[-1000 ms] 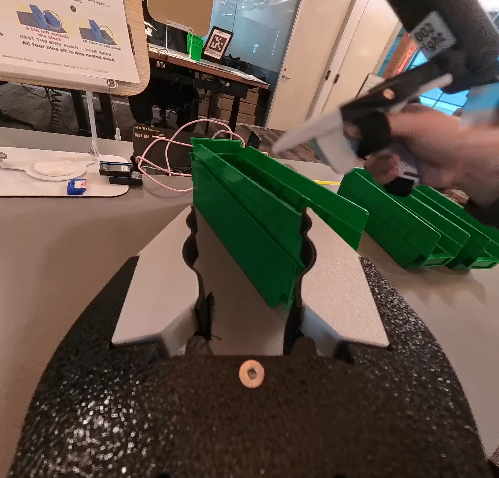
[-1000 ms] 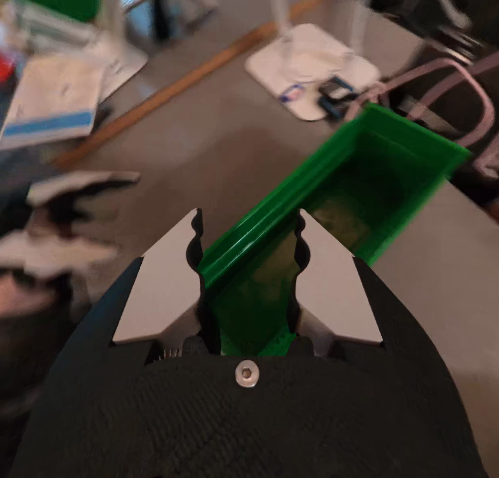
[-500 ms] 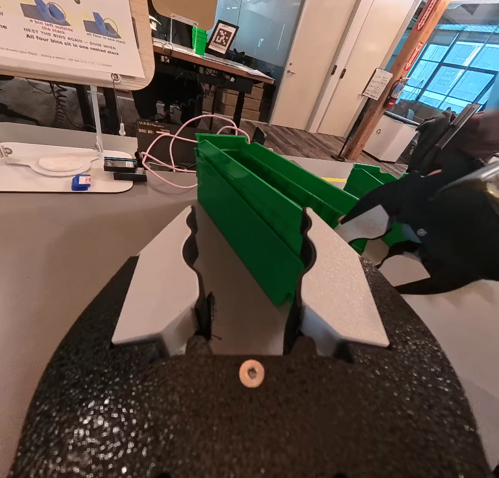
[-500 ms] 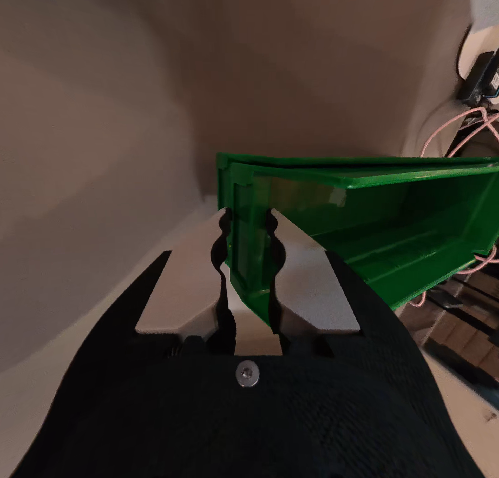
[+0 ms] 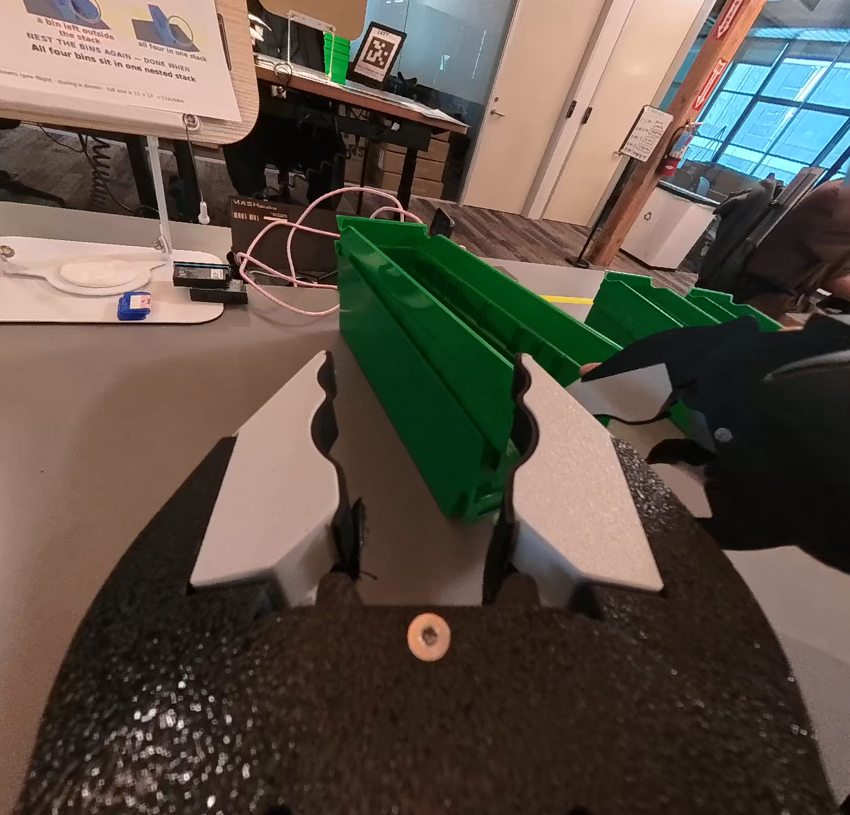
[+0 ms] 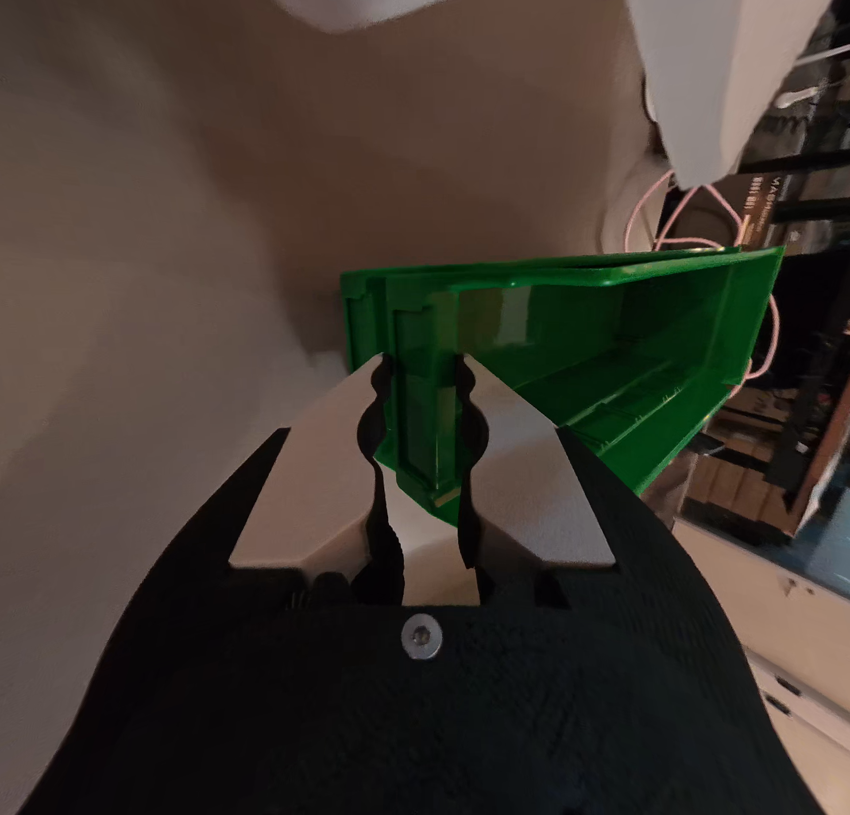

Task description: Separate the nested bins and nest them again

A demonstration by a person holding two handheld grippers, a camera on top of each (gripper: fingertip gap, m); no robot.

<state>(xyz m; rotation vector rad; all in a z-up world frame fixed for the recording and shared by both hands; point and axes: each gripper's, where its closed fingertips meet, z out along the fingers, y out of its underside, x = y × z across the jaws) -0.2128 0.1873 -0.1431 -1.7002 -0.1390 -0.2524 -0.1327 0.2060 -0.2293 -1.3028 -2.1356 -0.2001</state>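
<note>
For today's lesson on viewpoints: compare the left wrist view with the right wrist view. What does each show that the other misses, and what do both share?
Only the left wrist view shows the left tongs open around the near corner of the nested green bins, more green bins to the right, and the instruction board.
Only the right wrist view shows the right tongs gripping the bins' end wall and the inside floor.
Both show the nested bins, pink cable and grey table.

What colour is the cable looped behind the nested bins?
Pale pink. The cable shows best in the left wrist view, looping on the table behind the green bins.
</note>
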